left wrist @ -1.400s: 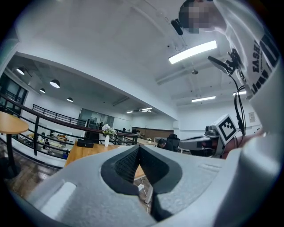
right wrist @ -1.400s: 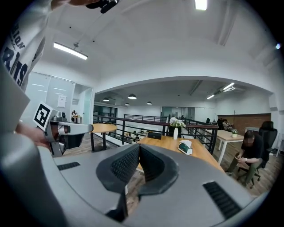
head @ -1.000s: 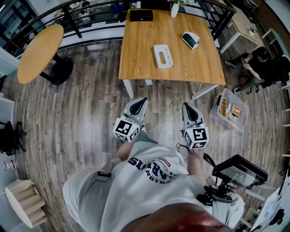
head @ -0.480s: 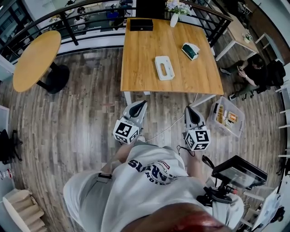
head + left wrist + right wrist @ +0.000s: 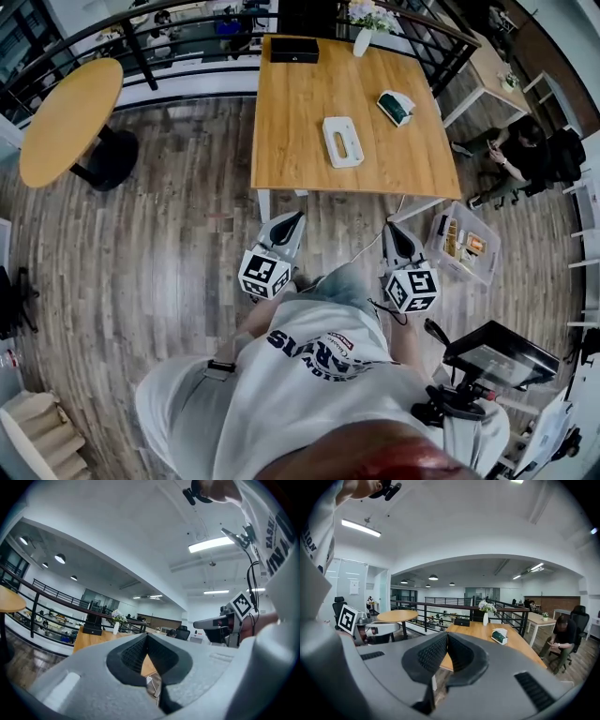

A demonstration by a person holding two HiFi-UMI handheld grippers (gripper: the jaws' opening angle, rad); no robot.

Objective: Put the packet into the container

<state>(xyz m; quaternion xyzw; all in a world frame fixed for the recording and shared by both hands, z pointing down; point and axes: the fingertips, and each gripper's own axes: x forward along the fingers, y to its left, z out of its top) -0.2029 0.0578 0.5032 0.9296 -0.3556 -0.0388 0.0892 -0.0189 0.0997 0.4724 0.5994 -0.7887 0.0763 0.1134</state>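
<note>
A green and white packet [image 5: 396, 82] lies on the far right of the wooden table [image 5: 300, 141], and it shows again as a packet [image 5: 500, 636] in the right gripper view. A white oblong container [image 5: 343, 142] sits near the table's middle. Both grippers hang over the floor, short of the table's near edge. My left gripper [image 5: 298, 217] is shut with nothing between its fingers, its tips [image 5: 146, 634] meeting. My right gripper [image 5: 389, 225] is also shut and empty, with its tips [image 5: 447, 633] touching.
A black box [image 5: 293, 49] and a vase of flowers [image 5: 363, 37] stand at the table's far edge. A clear plastic bin [image 5: 464, 242] with small items sits on the floor at the right. A round table [image 5: 66, 120] stands left; a seated person [image 5: 520, 150] is at the right.
The view has shifted a little toward the wooden table as the person steps forward. Both grippers stay shut and keep their places in front of the body.
</note>
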